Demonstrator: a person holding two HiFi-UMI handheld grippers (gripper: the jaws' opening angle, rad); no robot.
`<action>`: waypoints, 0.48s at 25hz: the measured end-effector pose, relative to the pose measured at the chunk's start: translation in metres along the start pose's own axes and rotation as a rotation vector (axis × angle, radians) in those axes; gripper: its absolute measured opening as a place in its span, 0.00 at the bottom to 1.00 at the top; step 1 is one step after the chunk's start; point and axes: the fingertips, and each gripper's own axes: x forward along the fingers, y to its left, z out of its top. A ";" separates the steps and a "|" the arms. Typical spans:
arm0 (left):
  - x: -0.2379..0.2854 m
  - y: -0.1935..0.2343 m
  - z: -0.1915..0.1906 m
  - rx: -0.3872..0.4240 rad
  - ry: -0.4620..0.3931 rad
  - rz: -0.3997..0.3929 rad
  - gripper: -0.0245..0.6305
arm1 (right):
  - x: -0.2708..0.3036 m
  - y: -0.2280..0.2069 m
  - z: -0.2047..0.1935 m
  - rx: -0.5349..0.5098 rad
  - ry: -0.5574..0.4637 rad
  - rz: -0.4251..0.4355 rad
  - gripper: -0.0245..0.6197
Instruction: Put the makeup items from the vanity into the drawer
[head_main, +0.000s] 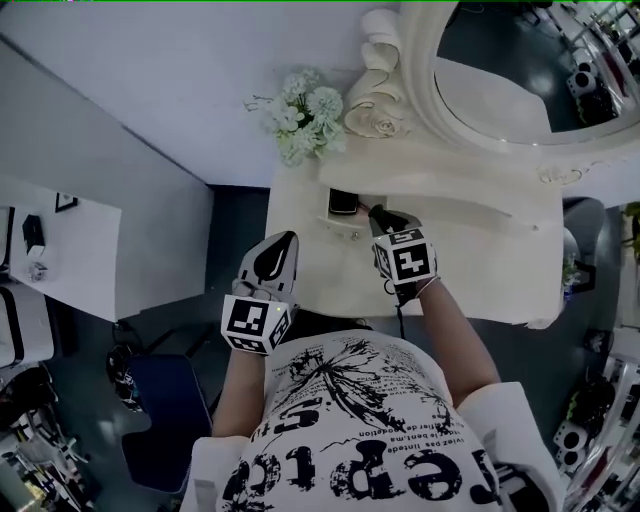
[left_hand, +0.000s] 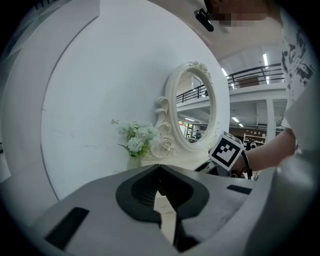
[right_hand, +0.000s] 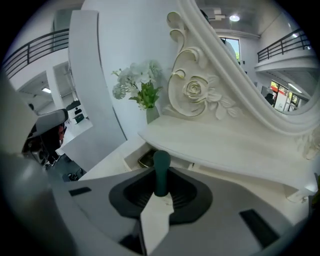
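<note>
The cream-white carved vanity bench (head_main: 300, 215) lies ahead of both claws, its wide oval mirror (head_main: 500, 60) rising beyond and to the right of the right claw (head_main: 382, 222). A bunch of pale white-green artificial flowers (head_main: 305, 115) stands at the back of the bench, farther out than either claw and between their lines of reach.

Just ahead of the right claw's tips, under the raised shelf, a small open drawer (head_main: 352, 224) holds a dark flat compact (head_main: 343, 203). The right claw is clenched on a slim dark-teal makeup tube (right_hand: 161, 170) – the tube stands upright between the pads, its rounded end poking out past the tips, just short of the drawer.

The left claw (left_hand: 160, 170) hangs off the near-left edge of the bench, well apart from the drawer – its jaws are closed together with nothing between them.
</note>
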 end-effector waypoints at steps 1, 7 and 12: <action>-0.005 0.006 -0.001 -0.004 -0.001 0.017 0.07 | 0.005 0.004 0.003 -0.010 0.003 0.005 0.17; -0.024 0.032 -0.006 -0.020 0.001 0.078 0.07 | 0.027 0.017 0.010 -0.032 0.037 0.016 0.25; -0.029 0.043 -0.008 -0.026 0.000 0.098 0.07 | 0.030 0.018 0.012 0.021 0.017 0.008 0.45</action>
